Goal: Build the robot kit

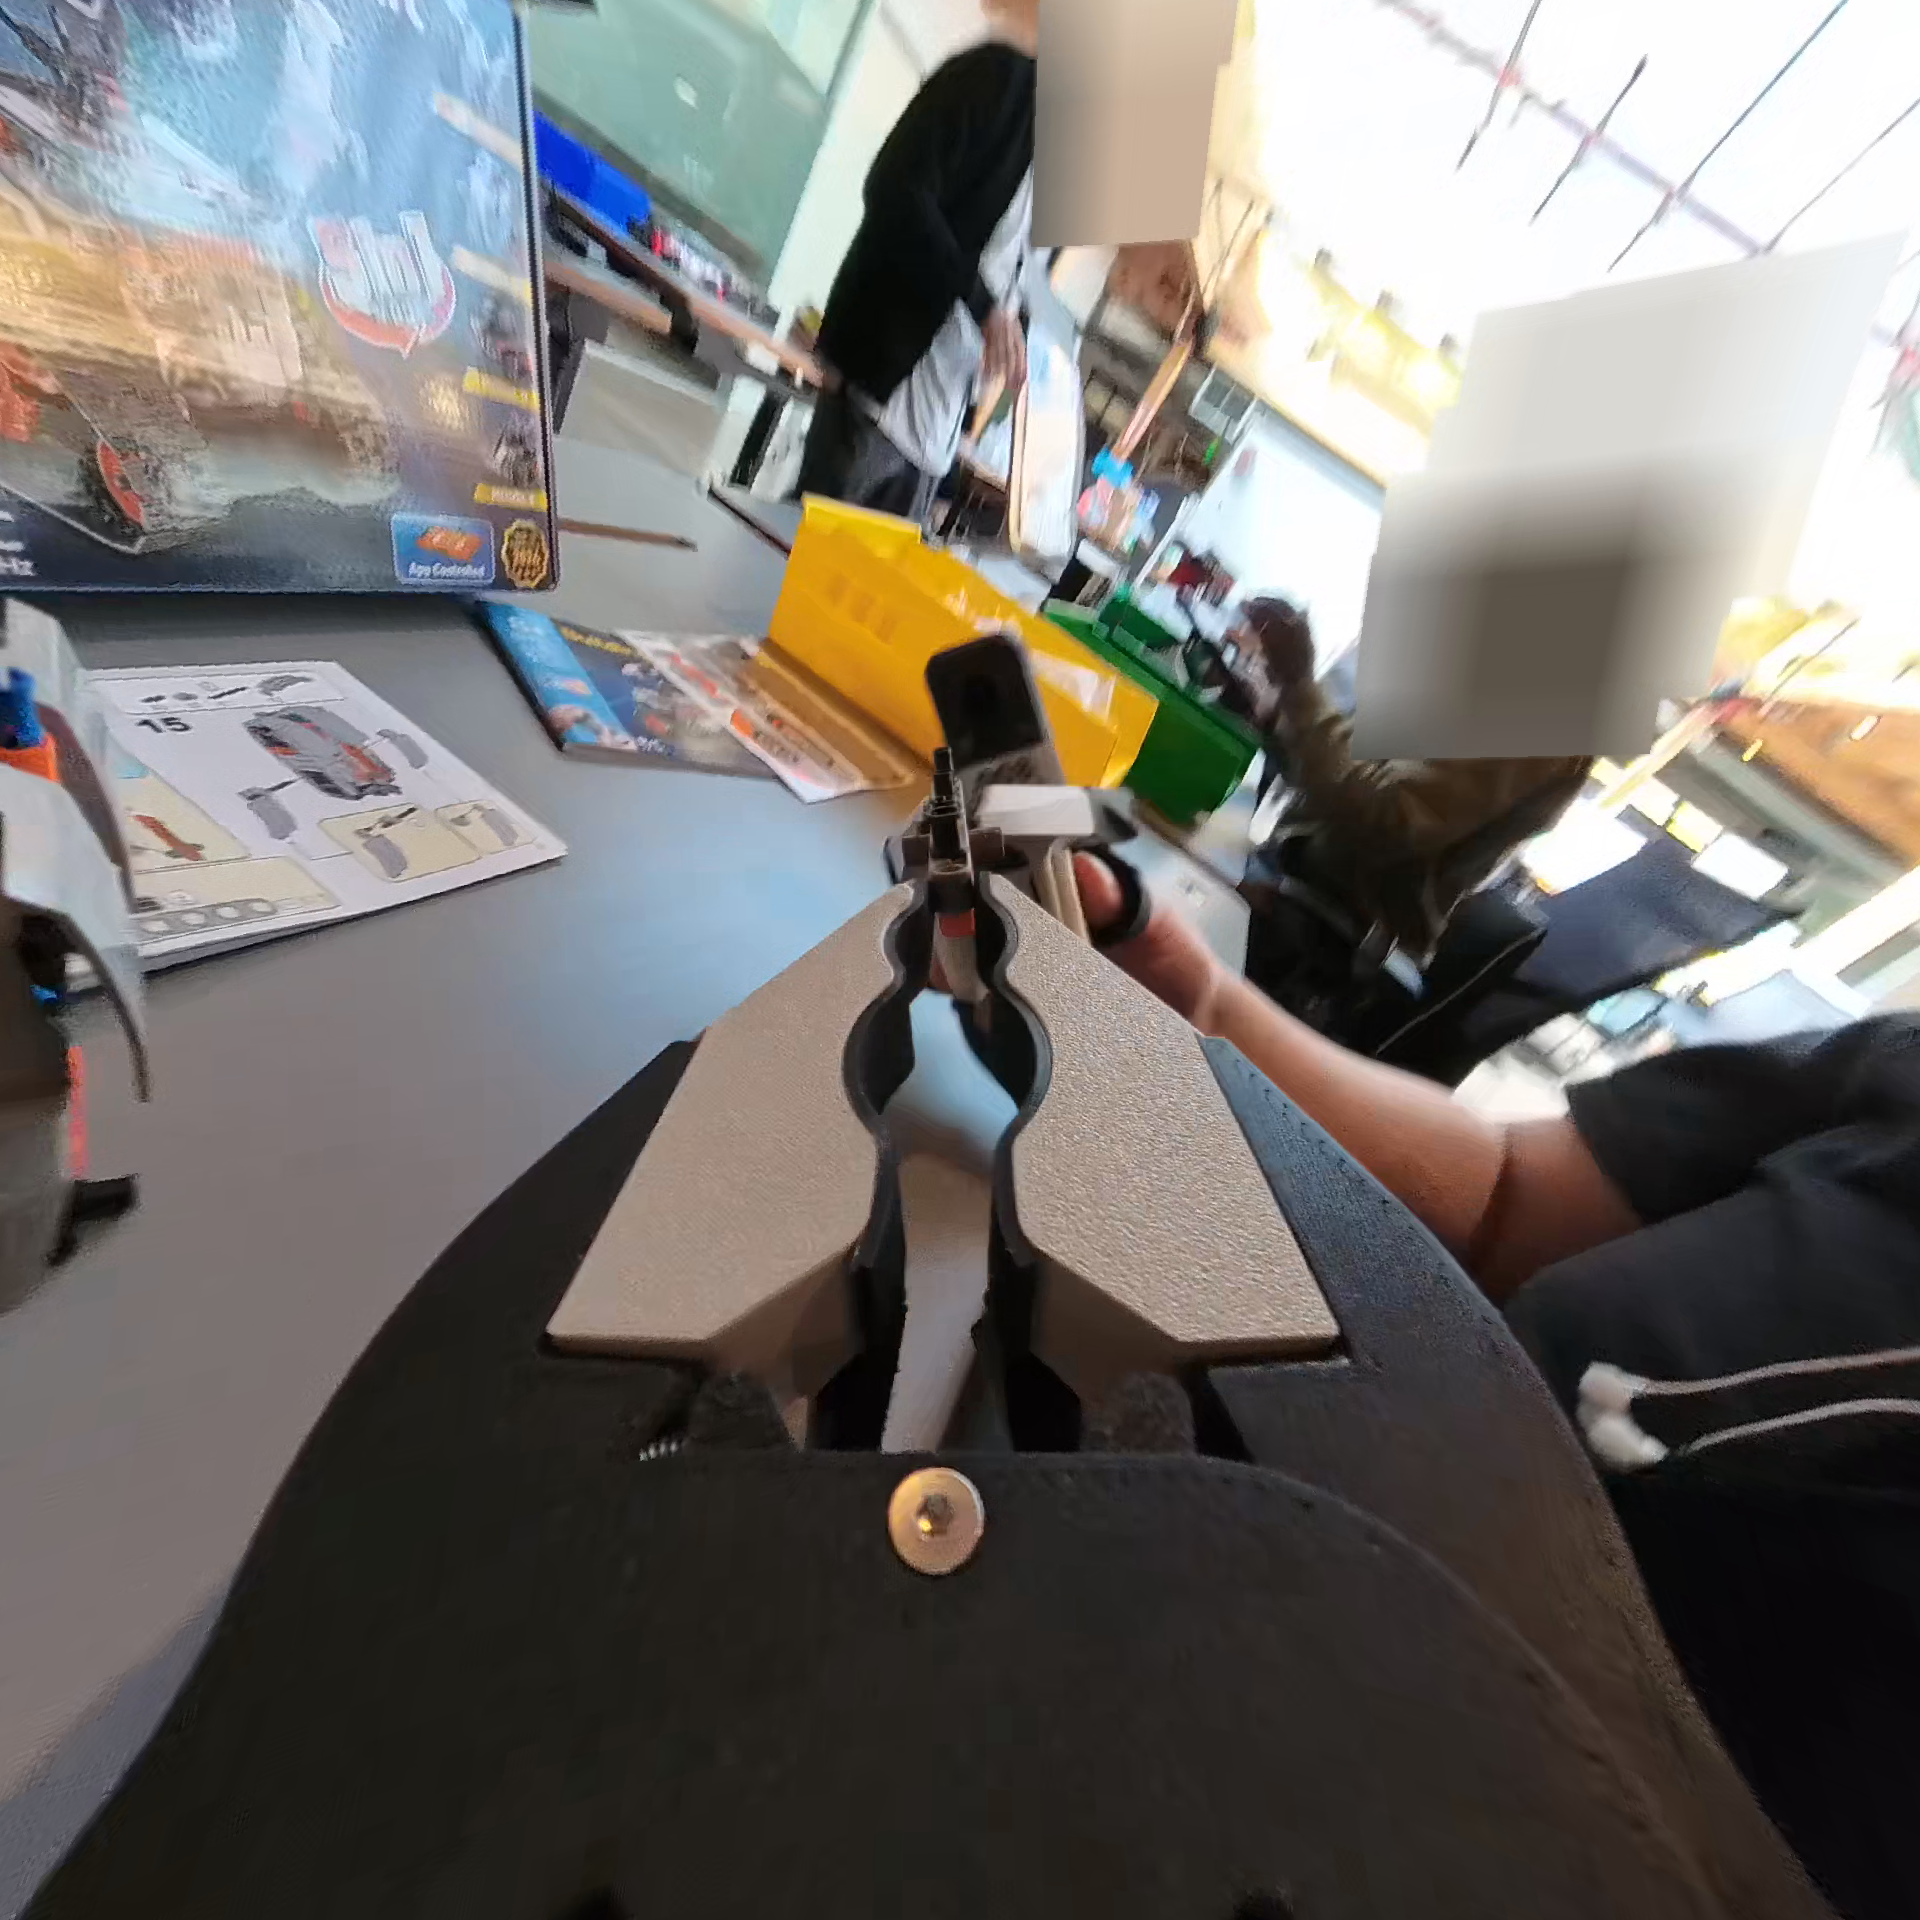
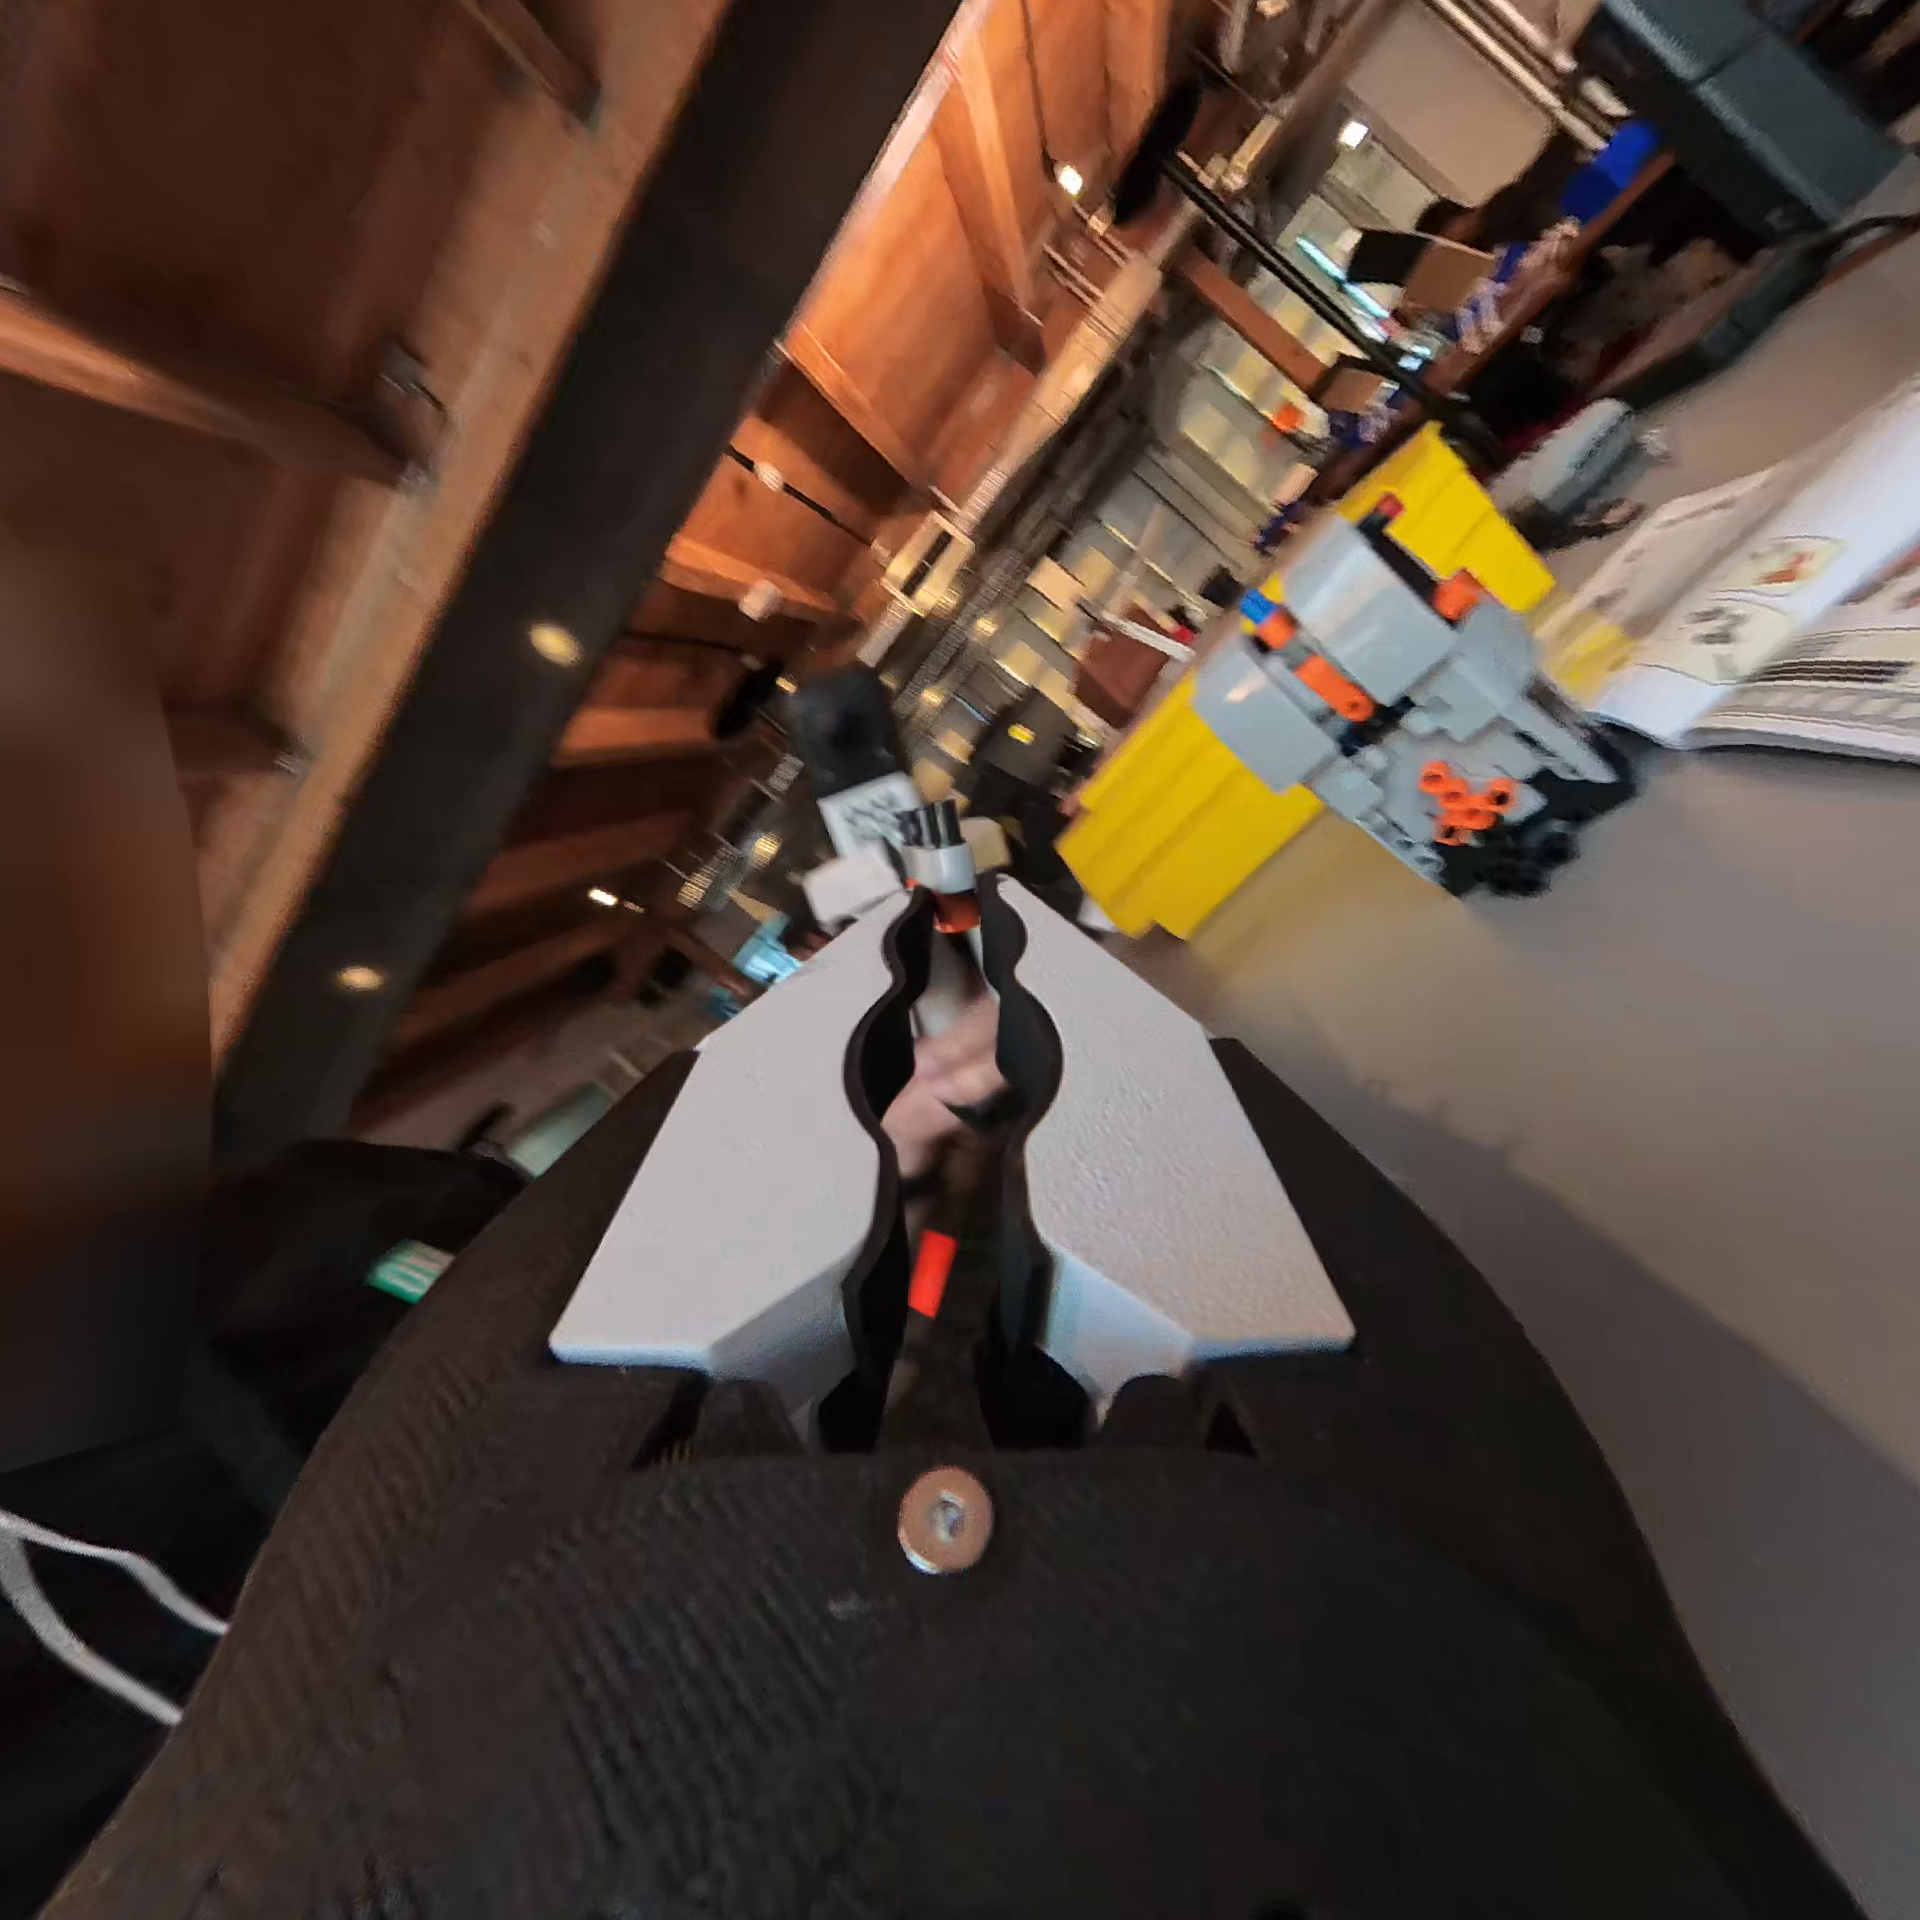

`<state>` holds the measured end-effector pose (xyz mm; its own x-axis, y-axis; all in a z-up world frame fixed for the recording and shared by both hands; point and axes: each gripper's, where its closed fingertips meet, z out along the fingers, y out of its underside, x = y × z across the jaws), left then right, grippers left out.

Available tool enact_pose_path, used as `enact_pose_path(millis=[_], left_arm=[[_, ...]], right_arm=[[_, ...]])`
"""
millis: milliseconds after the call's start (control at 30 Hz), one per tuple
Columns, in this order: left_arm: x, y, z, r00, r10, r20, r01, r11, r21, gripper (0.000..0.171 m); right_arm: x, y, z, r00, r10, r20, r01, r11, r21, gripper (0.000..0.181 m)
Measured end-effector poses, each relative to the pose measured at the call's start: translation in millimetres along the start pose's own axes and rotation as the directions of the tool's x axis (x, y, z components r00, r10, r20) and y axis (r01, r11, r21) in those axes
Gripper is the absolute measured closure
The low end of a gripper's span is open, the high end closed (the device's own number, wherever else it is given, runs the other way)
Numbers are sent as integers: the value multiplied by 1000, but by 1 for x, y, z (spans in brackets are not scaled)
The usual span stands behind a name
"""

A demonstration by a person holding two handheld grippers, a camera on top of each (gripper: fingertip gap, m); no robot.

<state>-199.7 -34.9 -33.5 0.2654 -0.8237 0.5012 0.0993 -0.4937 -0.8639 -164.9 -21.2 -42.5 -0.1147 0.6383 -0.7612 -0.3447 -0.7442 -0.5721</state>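
Above a grey table (image 1: 644,935), the left gripper (image 1: 951,894) is nearly closed on a small black, grey and orange toy-brick piece (image 1: 945,831), pinched at the fingertips. The right gripper (image 2: 951,904) is narrowed likewise on a small white and orange piece (image 2: 940,868); both may be one shared assembly, though blur obscures this. A half-built grey model (image 2: 1392,686) stands before a yellow bin (image 2: 1174,821). An instruction booklet (image 1: 301,790) lies open, probably for reference.

- My grey table (image 1: 436,1039) carries an open instruction booklet (image 1: 301,790), a standing toy box (image 1: 270,301), leaflets (image 1: 686,707).
- Yellow bin (image 1: 935,644), green bin (image 1: 1174,727) behind.
- Half-built brick model (image 2: 1392,675) beside the yellow bin.
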Motion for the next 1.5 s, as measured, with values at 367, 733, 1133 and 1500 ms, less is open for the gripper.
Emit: enact_pose_path(millis=[367, 733, 1133, 1500], left_arm=[[-1, 31, -1, 941, 328, -89, -316, 749, -582, 165], [-13, 45, 18, 894, 381, -237, -410, 477, -777, 165], [-16, 14, 35, 910, 382, -163, -410, 763, -499, 156], [1, 1, 20, 935, 274, -226, -298, 951, -82, 162]], right_arm=[[0, 36, 2, 701, -713, -22, 611, 616, -497, 129], [29, 59, 11, 788, -614, 41, 509, 613, -604, 155], [21, 13, -1, 767, -628, -136, 532, 739, -413, 175], [10, 23, 33, 633, -731, -256, 561, 660, -499, 172]])
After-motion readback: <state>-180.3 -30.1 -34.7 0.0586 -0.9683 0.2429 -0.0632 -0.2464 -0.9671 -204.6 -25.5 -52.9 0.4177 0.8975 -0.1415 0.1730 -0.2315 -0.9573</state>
